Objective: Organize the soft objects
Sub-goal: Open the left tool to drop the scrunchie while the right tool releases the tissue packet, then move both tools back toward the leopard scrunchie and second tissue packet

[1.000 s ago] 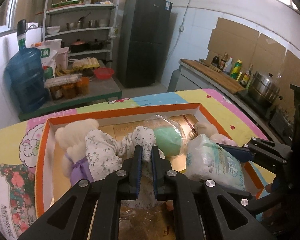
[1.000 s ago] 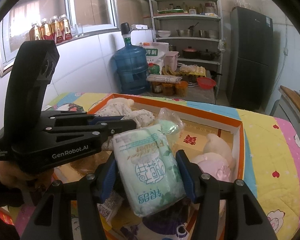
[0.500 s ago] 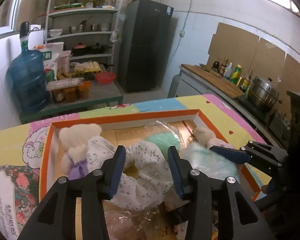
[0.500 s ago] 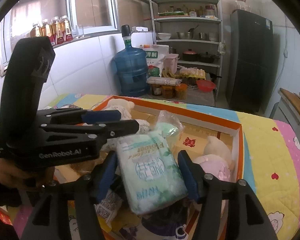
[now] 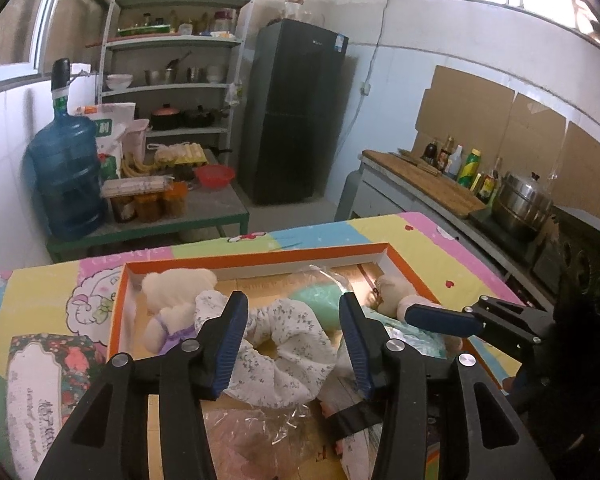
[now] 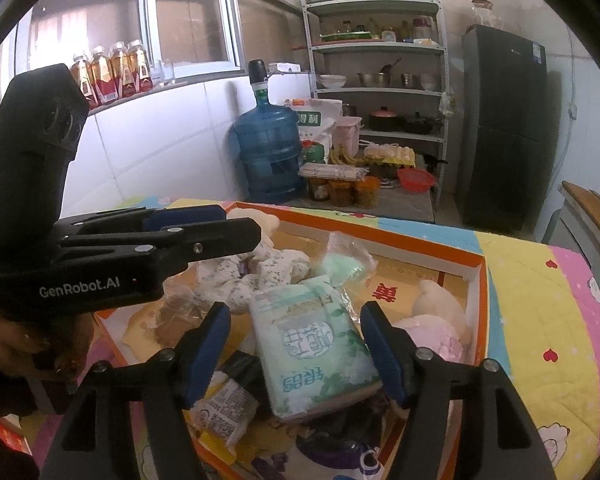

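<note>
**A:** Where do your grippers stand over the box?

**B:** My left gripper [image 5: 293,338] is spread wide, holding nothing. The floral cloth [image 5: 290,346] lies between and below its fingers, inside the orange-rimmed box [image 5: 256,259], draped across the box floor. Beside the cloth, toward the far left corner, a cream plush bear [image 5: 172,292] lies on its side.

**A:** And the right?

**B:** My right gripper [image 6: 296,346] is also spread, with nothing pinched. The tissue pack [image 6: 314,346] lies between its blue pads, tilted, resting on other items in the box; I see gaps on both sides of it. Just beyond it sits a green item in clear plastic wrap [image 6: 342,266], and to the right a pale pink plush [image 6: 434,330] against the box wall.

**A:** Any writing you can read?

**B:** The left gripper's body reads "GenRobot.AI" in the right wrist view. The tissue pack carries large printed characters, but they face away from me and I can't read them. A red character [image 6: 384,291] is printed on the box floor. A small packet [image 6: 224,408] near my left finger bears a barcode.
</note>
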Demonstrator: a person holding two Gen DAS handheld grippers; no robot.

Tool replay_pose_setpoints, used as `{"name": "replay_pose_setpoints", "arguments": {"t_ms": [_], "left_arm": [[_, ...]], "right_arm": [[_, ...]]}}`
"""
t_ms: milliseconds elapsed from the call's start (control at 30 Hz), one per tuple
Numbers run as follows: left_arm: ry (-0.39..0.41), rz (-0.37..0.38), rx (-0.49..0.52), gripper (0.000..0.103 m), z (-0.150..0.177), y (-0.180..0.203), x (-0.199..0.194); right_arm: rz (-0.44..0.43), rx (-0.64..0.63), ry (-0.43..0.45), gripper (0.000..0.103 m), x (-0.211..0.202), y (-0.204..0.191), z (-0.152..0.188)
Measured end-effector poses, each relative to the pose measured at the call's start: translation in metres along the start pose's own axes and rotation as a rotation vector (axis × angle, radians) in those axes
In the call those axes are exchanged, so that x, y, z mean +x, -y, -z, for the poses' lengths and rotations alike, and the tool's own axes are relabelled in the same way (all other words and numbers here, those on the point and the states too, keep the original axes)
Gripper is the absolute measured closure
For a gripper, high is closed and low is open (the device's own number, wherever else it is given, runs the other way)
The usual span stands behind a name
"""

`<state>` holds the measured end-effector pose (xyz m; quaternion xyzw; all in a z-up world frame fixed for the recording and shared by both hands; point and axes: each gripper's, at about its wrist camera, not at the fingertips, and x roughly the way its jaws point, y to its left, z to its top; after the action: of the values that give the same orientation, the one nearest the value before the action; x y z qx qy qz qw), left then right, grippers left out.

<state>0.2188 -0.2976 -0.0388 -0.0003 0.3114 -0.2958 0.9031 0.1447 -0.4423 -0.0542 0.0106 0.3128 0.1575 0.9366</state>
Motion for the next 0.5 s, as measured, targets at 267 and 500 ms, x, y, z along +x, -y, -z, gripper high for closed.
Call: {"name": "replay_pose_setpoints", "arguments": {"t_ms": [267, 500], "left_arm": [[0.026, -0.014, 0.001, 0.054, -0.001, -0.002, -0.022], [0.056, -0.019, 0.002, 0.054, 0.002, -0.003, -0.046]], "right_arm": [[0.005, -0.025, 0.037, 0.036, -0.015, -0.013, -0.005], [0.014, -0.015, 0.05, 0.036, -0.027, -0.024, -0.008]]}}
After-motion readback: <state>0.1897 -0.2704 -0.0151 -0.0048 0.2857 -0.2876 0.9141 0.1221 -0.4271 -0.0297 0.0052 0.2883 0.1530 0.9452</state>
